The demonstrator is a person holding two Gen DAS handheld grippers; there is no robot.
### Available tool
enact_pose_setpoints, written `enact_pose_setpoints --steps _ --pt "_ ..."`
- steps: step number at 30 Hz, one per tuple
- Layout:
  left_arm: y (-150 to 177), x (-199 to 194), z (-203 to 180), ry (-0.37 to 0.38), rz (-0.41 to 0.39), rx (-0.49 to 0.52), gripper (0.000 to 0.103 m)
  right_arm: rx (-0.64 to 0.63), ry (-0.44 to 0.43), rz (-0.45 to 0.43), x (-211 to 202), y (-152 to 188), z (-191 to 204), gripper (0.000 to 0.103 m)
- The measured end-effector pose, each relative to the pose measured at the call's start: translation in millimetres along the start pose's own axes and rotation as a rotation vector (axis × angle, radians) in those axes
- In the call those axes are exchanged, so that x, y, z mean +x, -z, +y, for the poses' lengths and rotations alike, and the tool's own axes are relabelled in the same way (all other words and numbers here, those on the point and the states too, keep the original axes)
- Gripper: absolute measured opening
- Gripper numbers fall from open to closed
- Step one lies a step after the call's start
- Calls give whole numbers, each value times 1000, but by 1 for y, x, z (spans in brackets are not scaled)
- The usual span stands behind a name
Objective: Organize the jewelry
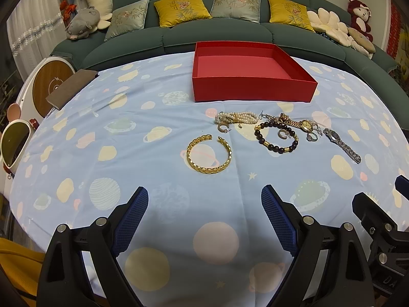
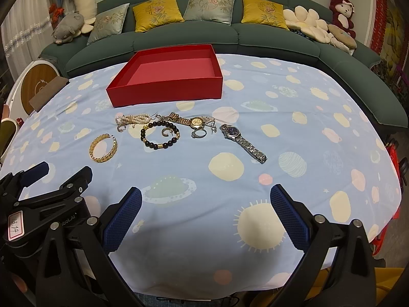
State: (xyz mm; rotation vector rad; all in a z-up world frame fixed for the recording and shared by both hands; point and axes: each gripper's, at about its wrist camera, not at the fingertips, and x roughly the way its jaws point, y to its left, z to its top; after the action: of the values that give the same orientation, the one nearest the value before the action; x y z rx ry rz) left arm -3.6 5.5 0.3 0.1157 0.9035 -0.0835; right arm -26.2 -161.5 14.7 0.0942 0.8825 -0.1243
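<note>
Both grippers, left gripper [image 1: 204,202] and right gripper [image 2: 205,200], gape wide, empty; tangled pearl bracelet [image 1: 239,118] and gold watch [image 1: 303,124] may drag neighbours if lifted.

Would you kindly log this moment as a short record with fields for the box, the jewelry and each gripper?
surface: table under a blue planet-print cloth
red box: open, nothing visible inside, behind the jewelry
gold bangle: lies alone, nearest the left gripper
beaded bracelet: flat, an earring inside its loop
pearl bracelet: bunched beside the gold watch
silver watch: stretched out, apart from the cluster
left gripper: open, holding nothing
right gripper: open, holding nothing
</note>
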Motion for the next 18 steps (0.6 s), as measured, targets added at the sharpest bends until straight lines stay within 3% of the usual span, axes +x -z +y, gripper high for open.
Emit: enact_pose_setpoints --steps 18 --pt "-1 2 3 1 15 -12 88 1 -6 -4 -2 1 1 98"
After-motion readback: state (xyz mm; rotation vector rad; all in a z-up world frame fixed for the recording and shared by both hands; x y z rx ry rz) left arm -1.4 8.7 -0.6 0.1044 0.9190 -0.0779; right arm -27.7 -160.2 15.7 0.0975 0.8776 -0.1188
